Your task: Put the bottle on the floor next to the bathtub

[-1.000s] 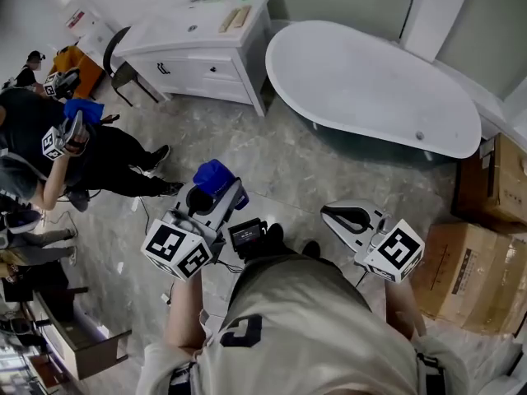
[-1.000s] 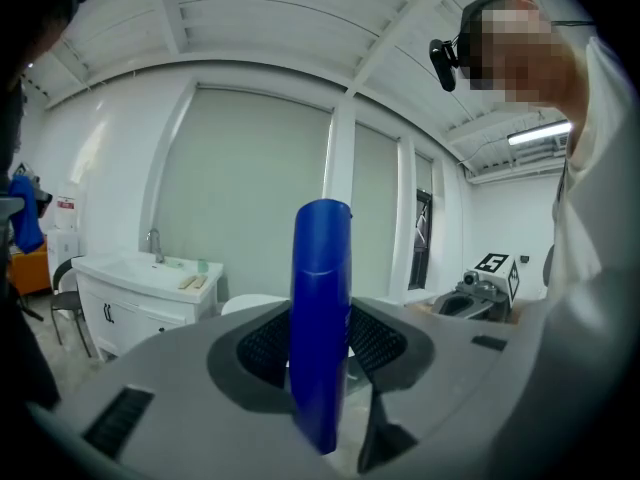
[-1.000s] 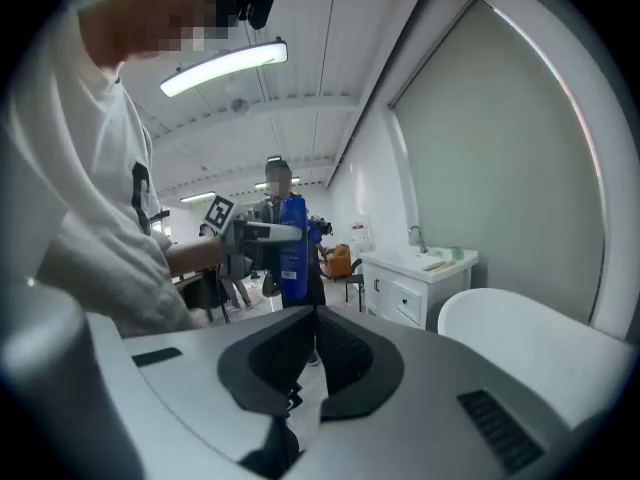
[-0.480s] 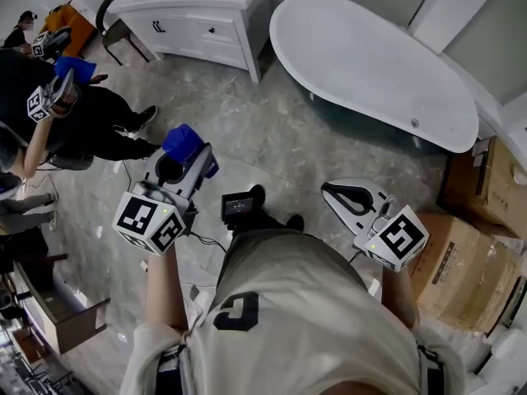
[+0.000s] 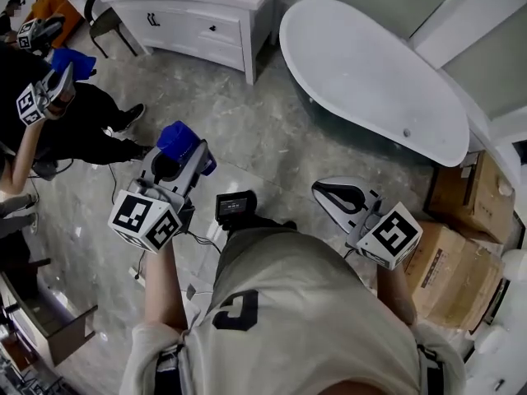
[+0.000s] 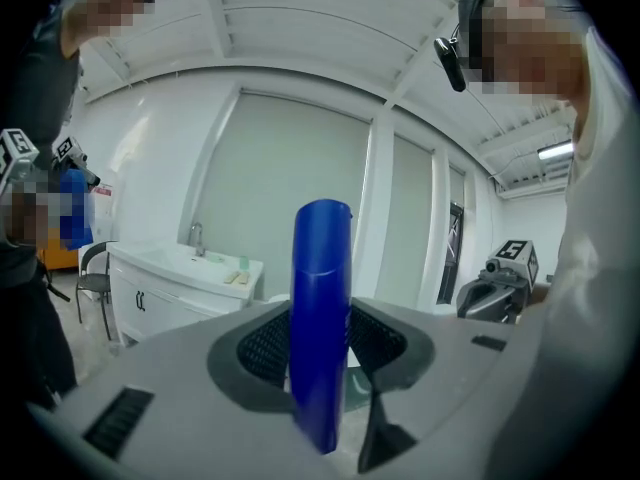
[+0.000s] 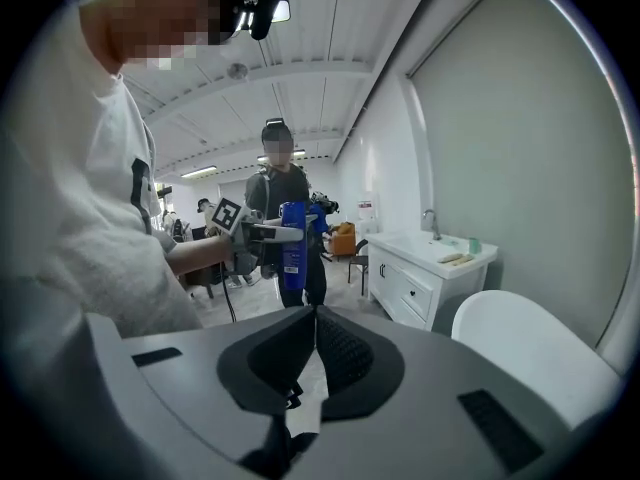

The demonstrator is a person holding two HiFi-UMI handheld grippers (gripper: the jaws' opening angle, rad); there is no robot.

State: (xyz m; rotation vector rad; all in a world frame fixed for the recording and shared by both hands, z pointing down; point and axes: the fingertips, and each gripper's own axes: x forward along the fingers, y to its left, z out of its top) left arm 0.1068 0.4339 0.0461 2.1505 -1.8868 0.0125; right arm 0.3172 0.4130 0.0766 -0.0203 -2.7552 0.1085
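Head view looks steeply down on a white bathtub (image 5: 370,72) at upper right, a white vanity (image 5: 198,15) at the top and grey marble floor (image 5: 247,130) between them, as the person carries a blue bottle (image 5: 178,138) across the room. The left gripper (image 5: 183,161) is clamped on the bottle, upright between its jaws and well above the floor; the right gripper (image 7: 314,338) rides alongside with jaws pressed together, holding nothing. The job appears to be in its carrying stage: the next move would call for swinging the bottle right toward the tub's near side, lowering it until its base meets the floor, then letting go. Against a second ago, the vanity has slid toward the top edge and the bottle sits further left and higher in the picture.
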